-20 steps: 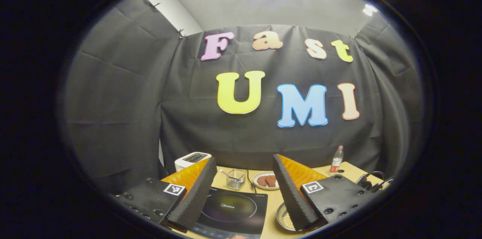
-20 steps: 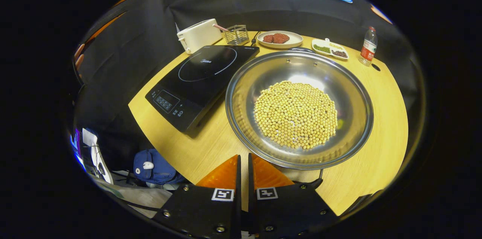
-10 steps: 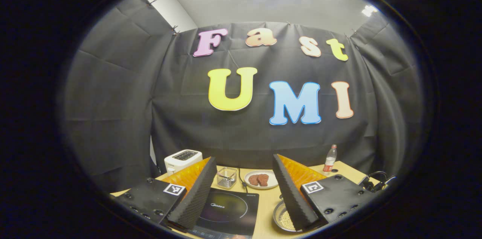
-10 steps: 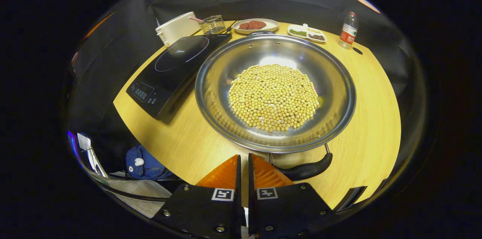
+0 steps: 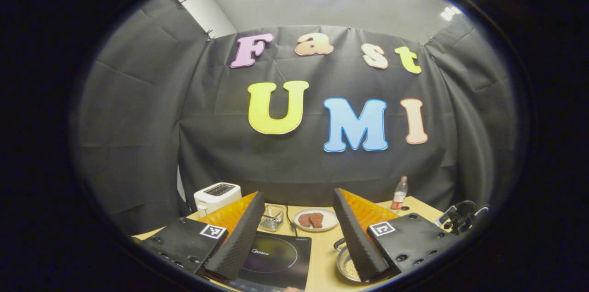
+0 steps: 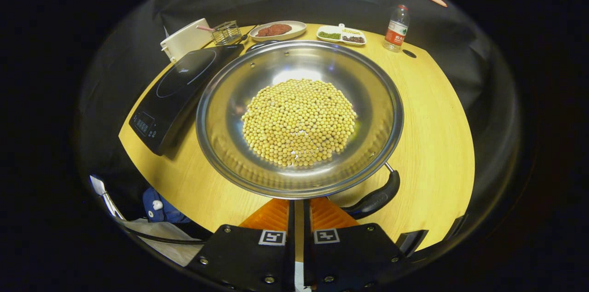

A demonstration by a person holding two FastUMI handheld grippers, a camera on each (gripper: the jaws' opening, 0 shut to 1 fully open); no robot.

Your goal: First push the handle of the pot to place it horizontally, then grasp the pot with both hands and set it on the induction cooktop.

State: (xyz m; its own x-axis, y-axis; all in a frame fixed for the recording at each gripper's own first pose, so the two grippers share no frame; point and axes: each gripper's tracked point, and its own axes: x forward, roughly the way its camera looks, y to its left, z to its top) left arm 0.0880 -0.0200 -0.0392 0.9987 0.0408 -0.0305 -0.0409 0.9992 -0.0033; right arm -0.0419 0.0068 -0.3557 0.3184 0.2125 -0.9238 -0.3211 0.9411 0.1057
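A wide steel pot [image 6: 221, 99] heaped with yellow beans [image 6: 299, 119] sits on the wooden table, right of the black induction cooktop [image 6: 177, 85]. One black loop handle [image 6: 375, 197] sticks out at the pot's near right; the other handle [image 6: 257, 44] is at the far rim. My right gripper [image 6: 298, 202] is shut and empty, its tips just below the pot's near rim, left of the near handle. My left gripper [image 5: 298, 192] hangs open above the table, with the cooktop [image 5: 276, 257] between its fingers. The pot [image 5: 345, 264] peeks out beside its right finger.
Along the back of the table stand a white toaster [image 6: 184, 39], a wire basket [image 6: 226, 32], a plate of patties [image 6: 276, 30], a divided dish [image 6: 343, 35] and a bottle [image 6: 395, 29]. A blue bag [image 6: 158, 200] lies below the table's near left edge. Cables [image 5: 460, 218] sit at the right.
The right gripper view has shifted: the pot moved left and nearer, and its near handle came into sight. In the left gripper view the scene drifted slightly left. Both grippers kept their states.
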